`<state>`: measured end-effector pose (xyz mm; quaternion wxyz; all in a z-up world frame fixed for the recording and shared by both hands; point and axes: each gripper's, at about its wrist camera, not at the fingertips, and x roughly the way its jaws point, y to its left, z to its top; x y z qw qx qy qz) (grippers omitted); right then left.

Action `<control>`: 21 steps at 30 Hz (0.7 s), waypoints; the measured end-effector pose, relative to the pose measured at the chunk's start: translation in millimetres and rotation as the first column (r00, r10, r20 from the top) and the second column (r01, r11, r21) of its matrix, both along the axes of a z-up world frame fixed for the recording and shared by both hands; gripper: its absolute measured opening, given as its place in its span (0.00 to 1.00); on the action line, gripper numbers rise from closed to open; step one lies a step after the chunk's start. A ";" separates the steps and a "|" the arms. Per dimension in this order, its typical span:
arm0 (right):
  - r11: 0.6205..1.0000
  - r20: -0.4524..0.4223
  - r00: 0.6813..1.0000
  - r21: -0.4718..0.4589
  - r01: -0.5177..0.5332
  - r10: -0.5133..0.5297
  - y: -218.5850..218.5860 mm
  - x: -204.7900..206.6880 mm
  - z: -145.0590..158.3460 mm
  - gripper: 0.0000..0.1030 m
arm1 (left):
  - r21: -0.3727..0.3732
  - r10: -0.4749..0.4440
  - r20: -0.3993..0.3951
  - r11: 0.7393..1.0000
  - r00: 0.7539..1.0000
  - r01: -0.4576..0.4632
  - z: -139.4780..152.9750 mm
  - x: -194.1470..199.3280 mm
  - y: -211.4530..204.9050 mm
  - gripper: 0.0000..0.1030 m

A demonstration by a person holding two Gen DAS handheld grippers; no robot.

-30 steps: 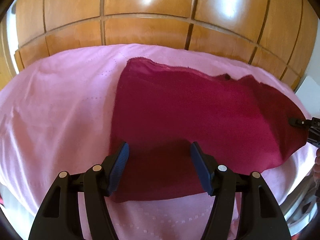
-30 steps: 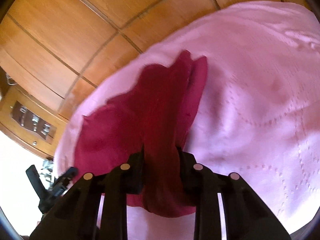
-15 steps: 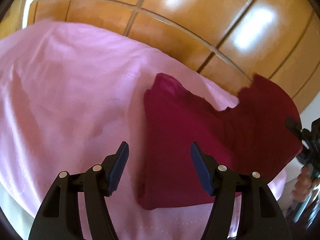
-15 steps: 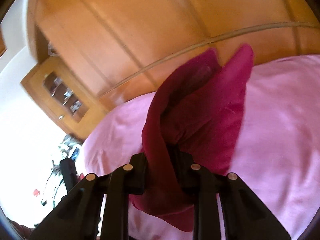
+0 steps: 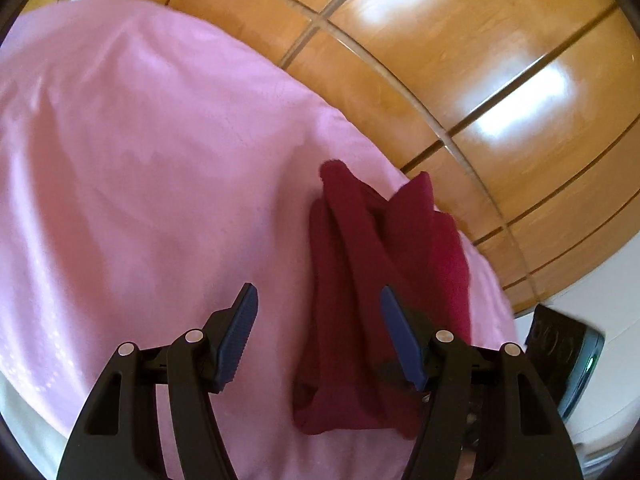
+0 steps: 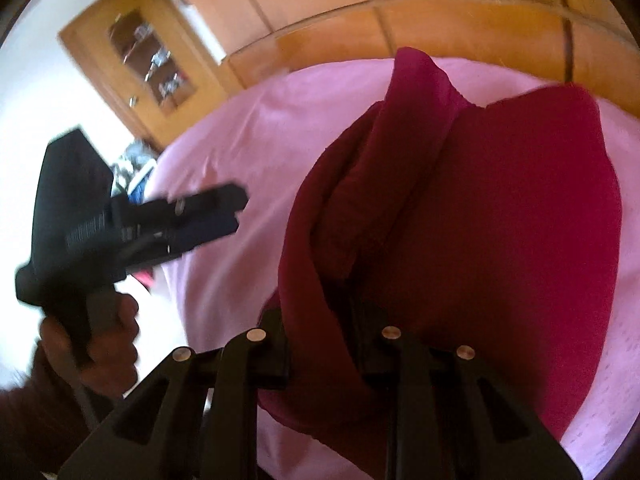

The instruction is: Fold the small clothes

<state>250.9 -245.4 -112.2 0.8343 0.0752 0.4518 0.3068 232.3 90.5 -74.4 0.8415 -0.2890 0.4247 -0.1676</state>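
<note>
On the pink bedspread [image 5: 140, 184]: one dark red garment [image 5: 360, 300], bunched lengthwise near the edge by the wood floor [image 5: 500, 60].
Garment state: most of it lies on the bedspread; one end is lifted off the surface in the right gripper [image 6: 322, 356]. Right wrist view shows a rolled ridge running up its left side and a broad flat panel to the right.
Progress: looks mid-fold. Cloth is doubled over itself, but the layers are loose and the edges don't line up, as far as I can judge.
Left to do: probably lay the carried end down, square the edges, flatten. Can't tell how many folds are intended.
Right jaws: narrow gap, pinching a thick gather of the red fabric; cloth spills over and below both fingers.
Left gripper [image 5: 316, 340]: jaws spread wide, nothing clamped. In its own view the right blue pad [image 5: 400, 344] overlaps the garment's edge; touching or just above it, can't tell. Left pad sits over bare pink cloth.
Left gripper, seen from right wrist: held by a hand [image 6: 100, 344] to the left of the garment, apart from it, blurred.
Risk: a loose gather in a narrow pinch could slip or drag the lower layers out of line.
Other: dark device [image 5: 568, 360] with a green light at the right edge of the left view.
</note>
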 end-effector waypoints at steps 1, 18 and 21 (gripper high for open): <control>1.000 0.012 1.000 -0.018 -0.017 0.018 3.0 -1.7 0.8 0.23 | -0.031 -0.014 -0.006 0.999 1.000 0.014 0.0 0.8 -1.6 0.61; 0.964 -0.026 0.971 0.120 0.239 -0.238 -153.2 -85.6 -0.6 0.61 | -0.068 -0.226 -0.050 0.973 0.973 0.223 18.1 31.4 -55.1 0.66; 0.956 -0.008 0.961 0.094 0.278 -0.278 -162.8 -89.7 -2.6 0.58 | 0.008 -0.235 -0.083 0.972 0.968 0.236 15.7 39.9 -70.2 0.65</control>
